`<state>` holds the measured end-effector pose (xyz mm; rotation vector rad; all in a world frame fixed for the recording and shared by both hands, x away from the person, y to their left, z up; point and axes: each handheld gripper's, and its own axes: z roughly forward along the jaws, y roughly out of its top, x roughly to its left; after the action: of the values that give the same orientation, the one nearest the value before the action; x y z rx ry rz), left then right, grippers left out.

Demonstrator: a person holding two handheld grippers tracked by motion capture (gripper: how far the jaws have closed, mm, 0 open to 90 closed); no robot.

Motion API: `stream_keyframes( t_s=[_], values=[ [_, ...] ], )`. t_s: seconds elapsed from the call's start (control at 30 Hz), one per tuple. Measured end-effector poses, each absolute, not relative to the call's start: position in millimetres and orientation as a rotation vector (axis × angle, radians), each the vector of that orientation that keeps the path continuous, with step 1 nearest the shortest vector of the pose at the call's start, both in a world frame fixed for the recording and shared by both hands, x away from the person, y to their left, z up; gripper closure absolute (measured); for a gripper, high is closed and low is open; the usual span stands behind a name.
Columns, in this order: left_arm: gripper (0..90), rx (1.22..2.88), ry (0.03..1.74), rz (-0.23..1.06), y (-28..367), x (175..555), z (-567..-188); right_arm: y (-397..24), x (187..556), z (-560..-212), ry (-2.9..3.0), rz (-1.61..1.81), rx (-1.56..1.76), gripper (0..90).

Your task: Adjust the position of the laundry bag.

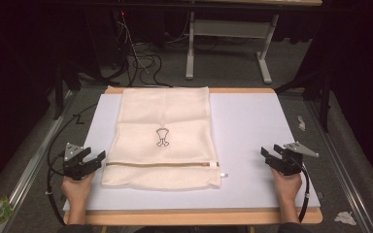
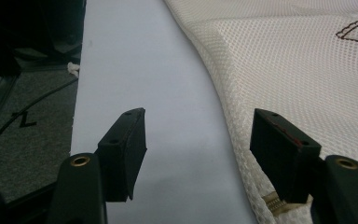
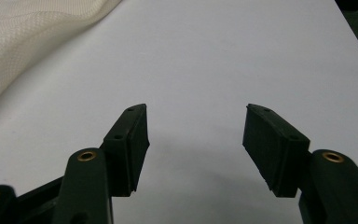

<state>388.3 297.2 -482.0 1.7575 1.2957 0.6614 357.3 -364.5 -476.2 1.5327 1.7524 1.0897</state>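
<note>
A cream mesh bag (image 1: 162, 138) lies flat on the bench (image 1: 252, 126). The left tongs (image 1: 97, 159) gape released just beside its edge. The right tongs (image 1: 267, 154), also released, hover well apart from it.

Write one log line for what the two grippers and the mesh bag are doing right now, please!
left gripper: open, beside bag edge | right gripper: open, over bare table | mesh bag: flat, untouched

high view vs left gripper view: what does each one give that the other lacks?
High view alone: the whole mesh laundry bag lying flat, its zipper pull, the right hand-held gripper open on the bare white table. Left gripper view alone: the mesh weave close up and the zipper end under one jaw. Both: the left hand-held gripper open at the bag's edge, the printed emblem.
</note>
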Motion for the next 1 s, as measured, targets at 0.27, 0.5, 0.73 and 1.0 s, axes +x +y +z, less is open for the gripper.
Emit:
stream_keyframes(
  t_s=[0.27, 0.5, 0.73, 1.0],
  values=[
    [36.3, 1.757, 1.295, 0.647, 298.2, 388.4, -481.9, -364.2, 357.6, -476.3, 1.751, 1.081, 1.537, 41.4],
    [36.0, 1.742, 1.292, 0.631, 299.7, 388.6, -482.1, -365.2, 358.9, -476.5, 1.752, 1.082, 1.549, 39.3],
    [37.3, 1.711, 1.277, 0.628, 302.2, 386.8, -481.5, -365.0, 359.5, -476.5, 1.753, 1.08, 1.556, 39.0],
    [38.0, 1.68, 1.291, 0.632, 305.0, 385.7, -480.9, -362.6, 360.7, -476.4, 1.769, 1.047, 1.555, 41.7]
  ],
)
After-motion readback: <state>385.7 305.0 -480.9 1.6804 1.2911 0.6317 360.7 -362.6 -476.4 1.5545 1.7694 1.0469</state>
